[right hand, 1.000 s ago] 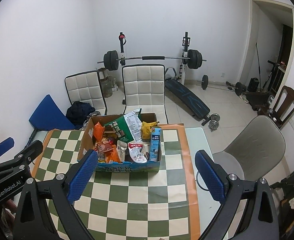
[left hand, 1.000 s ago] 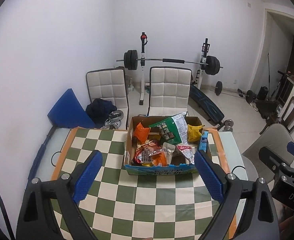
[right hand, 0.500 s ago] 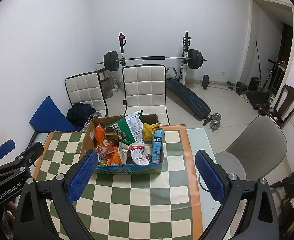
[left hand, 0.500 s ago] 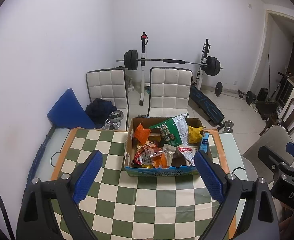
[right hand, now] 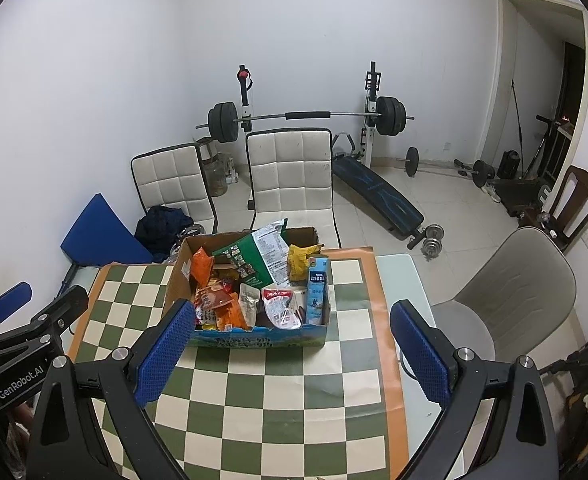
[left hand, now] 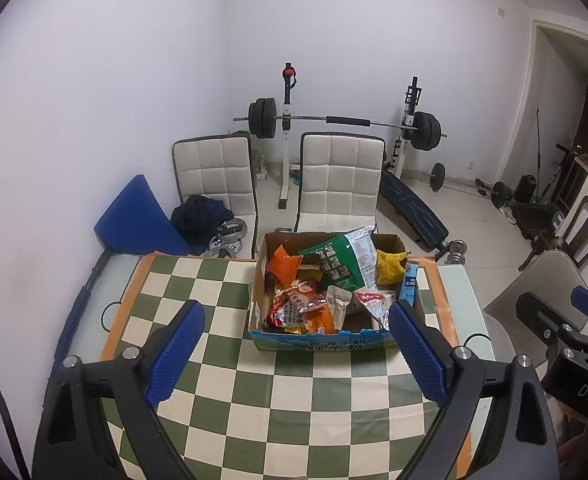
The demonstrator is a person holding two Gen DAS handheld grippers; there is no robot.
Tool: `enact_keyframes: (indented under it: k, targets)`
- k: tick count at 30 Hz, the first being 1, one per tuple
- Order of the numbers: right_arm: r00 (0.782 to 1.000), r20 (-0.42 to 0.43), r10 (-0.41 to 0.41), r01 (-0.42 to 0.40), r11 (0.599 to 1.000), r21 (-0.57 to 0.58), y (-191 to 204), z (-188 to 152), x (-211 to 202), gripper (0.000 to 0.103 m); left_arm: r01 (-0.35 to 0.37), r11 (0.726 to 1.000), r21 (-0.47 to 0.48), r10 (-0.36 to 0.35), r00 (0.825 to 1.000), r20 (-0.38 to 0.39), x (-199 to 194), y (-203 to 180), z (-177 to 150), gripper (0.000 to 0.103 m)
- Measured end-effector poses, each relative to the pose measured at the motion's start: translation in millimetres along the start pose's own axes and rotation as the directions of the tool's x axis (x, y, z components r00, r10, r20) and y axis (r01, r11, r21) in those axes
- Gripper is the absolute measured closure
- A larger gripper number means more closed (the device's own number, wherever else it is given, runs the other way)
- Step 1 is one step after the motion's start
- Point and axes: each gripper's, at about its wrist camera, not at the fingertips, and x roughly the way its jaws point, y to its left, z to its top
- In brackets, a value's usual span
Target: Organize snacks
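Observation:
A cardboard box (left hand: 257, 292) (right hand: 175, 276) full of snack packets stands on the far half of the checkered table. In it are a big green bag (left hand: 336, 262) (right hand: 249, 260), an orange packet (left hand: 282, 266), a yellow bag (left hand: 390, 268), red packets (left hand: 294, 306) and a blue carton (right hand: 318, 292) upright at the right end. My left gripper (left hand: 296, 340) is open and empty, above the table in front of the box. My right gripper (right hand: 291, 340) is open and empty, beside it to the right.
The green and cream checkered cloth (left hand: 294, 396) covers a glass table. Two white chairs (left hand: 338, 184) stand behind the table and a grey chair (right hand: 510, 296) at its right. A weight bench and barbell rack (left hand: 346, 120) stand by the far wall.
Both grippers have drawn back and risen a little, so the box sits slightly farther and higher in both views. Nothing in the box has moved.

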Motion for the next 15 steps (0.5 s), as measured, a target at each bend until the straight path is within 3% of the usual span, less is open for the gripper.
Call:
enact_keyframes:
  k: [15]
  targets:
    - [1.000,-0.013,-0.001,0.001,1.000,0.017,-1.7,-8.1,-1.3,0.003,-0.007,1.000,-0.009,0.007,1.000,-0.014,2.7,1.3,-12.7,0.009]
